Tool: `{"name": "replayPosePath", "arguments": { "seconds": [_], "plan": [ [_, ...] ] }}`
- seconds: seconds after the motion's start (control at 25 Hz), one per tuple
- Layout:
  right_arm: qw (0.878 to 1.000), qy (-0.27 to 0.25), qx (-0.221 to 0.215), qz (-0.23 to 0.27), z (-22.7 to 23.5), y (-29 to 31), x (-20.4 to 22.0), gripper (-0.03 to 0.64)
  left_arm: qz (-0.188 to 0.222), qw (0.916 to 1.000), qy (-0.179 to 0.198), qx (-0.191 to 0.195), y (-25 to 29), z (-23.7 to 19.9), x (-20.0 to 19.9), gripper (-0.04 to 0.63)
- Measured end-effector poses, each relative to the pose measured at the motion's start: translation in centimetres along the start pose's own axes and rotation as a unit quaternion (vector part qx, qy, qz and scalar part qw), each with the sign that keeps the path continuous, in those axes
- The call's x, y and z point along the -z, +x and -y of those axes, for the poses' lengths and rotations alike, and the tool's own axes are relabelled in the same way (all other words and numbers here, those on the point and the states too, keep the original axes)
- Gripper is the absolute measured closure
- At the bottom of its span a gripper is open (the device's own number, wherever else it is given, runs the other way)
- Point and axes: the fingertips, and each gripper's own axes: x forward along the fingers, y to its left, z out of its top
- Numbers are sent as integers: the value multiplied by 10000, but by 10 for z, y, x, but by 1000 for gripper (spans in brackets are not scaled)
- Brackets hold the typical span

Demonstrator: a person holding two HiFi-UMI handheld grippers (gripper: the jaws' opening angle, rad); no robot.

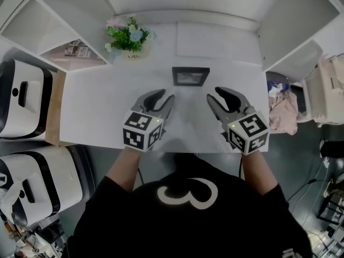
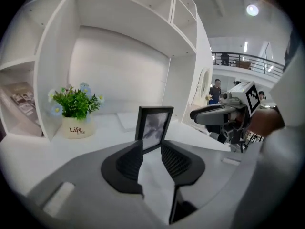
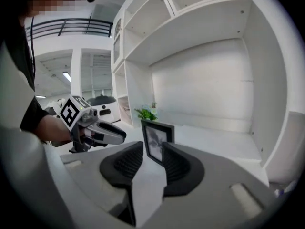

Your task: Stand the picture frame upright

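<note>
A small black picture frame (image 1: 190,76) stands upright on the white desk (image 1: 97,106), facing me; it also shows as a dark upright frame (image 2: 154,127) in the left gripper view and as the same frame (image 3: 157,140) in the right gripper view. My left gripper (image 1: 164,98) hovers short of it at the near left, jaws apart with nothing between them. My right gripper (image 1: 215,98) sits at the near right, also open and empty. Both are clear of the frame.
A potted plant (image 1: 128,36) with blue flowers stands at the desk's back left. White shelf walls (image 1: 290,26) flank the desk on both sides. White machines (image 1: 24,98) stand on the floor to the left. A bag with cloth (image 1: 282,109) lies off the right edge.
</note>
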Motion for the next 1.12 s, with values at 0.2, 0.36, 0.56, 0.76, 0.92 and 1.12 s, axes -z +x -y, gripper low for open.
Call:
{"name": "replayPosePath", "arguments": {
  "seconds": [0.2,0.36,0.56,0.76,0.92,1.12],
  "plan": [
    [9960,87,-547,695,-61,-52,-34,581,400,9975,-341,482,-54,54,-23,538],
    [9913,20,-910,952,-110,-89,-43,614,731,9930,-405,830,-101,98,-38,569],
    [9886,113,-1095,1031,-150,-125,-33,614,1050,9886,-358,1020,-154,139,-45,584],
    [9853,285,-1159,1219,-171,-151,-33,614,1147,9873,-211,1079,-178,165,-40,584],
    [9847,298,-1135,1286,-181,-161,-32,614,1111,9863,-152,1212,-188,181,-34,586],
    [9856,326,-1098,1242,-188,-166,-25,614,1110,9850,-157,1312,-195,190,-30,584]
  ]
}}
